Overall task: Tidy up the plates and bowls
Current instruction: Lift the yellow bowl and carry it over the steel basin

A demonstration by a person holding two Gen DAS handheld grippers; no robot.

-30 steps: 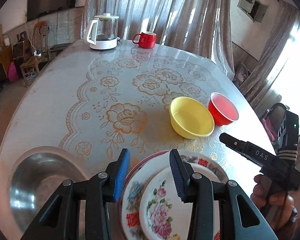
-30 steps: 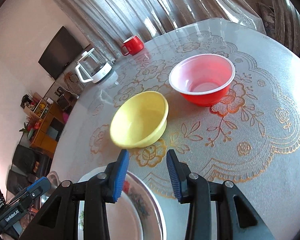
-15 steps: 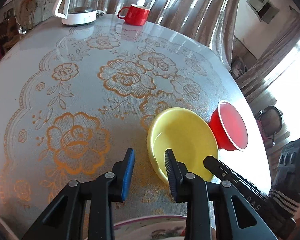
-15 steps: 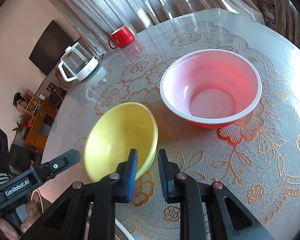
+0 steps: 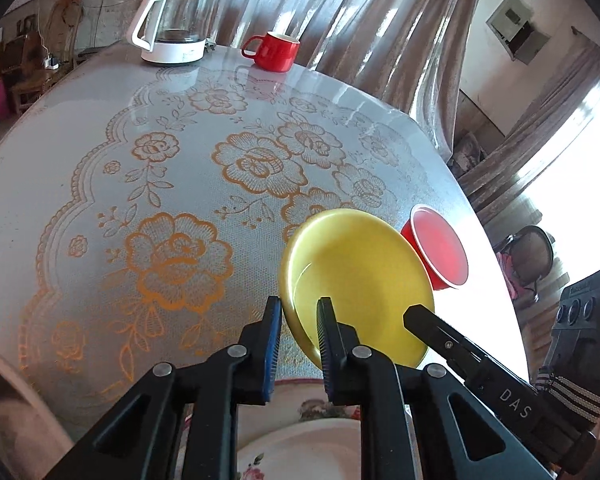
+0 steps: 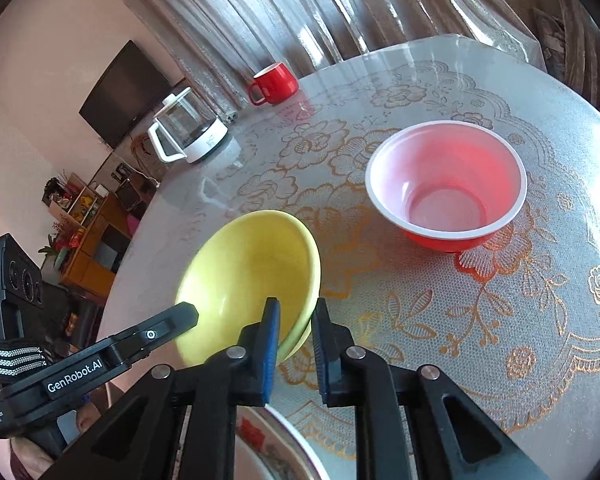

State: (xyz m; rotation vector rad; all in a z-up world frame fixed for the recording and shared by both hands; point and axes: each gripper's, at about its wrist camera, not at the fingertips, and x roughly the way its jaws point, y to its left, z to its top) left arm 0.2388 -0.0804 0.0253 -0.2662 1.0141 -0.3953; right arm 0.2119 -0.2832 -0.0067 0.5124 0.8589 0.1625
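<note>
**Yellow bowl gripped at two rim points**

Lace-patterned cloth under clear film covers the round table [image 5: 100, 184], with curtains [image 5: 340, 16] behind its far edge.

Left gripper [image 5: 299, 322]: fingers straddle the near-left rim of the yellow bowl [image 5: 356, 276] — one pad outside the wall, one inside — and appear clamped on it. The bowl sits tilted, its opening turned toward this camera.

Right gripper [image 6: 295, 326]: fingers straddle the same bowl [image 6: 248, 272] at its near-right rim, closed down on the wall. Whether the bowl's base touches the table cannot be told.

Red bowl [image 6: 446, 184]: upright on the cloth, ahead and right of the right gripper, close beside the yellow bowl but apart from it in the right view.

Plates [image 5: 300, 440]: floral, directly below both grippers at the near edge; only part shows.

Far side, ahead of both grippers: glass kettle [image 5: 178, 20] and red mug [image 5: 274, 50], side by side near the curtains.
</note>
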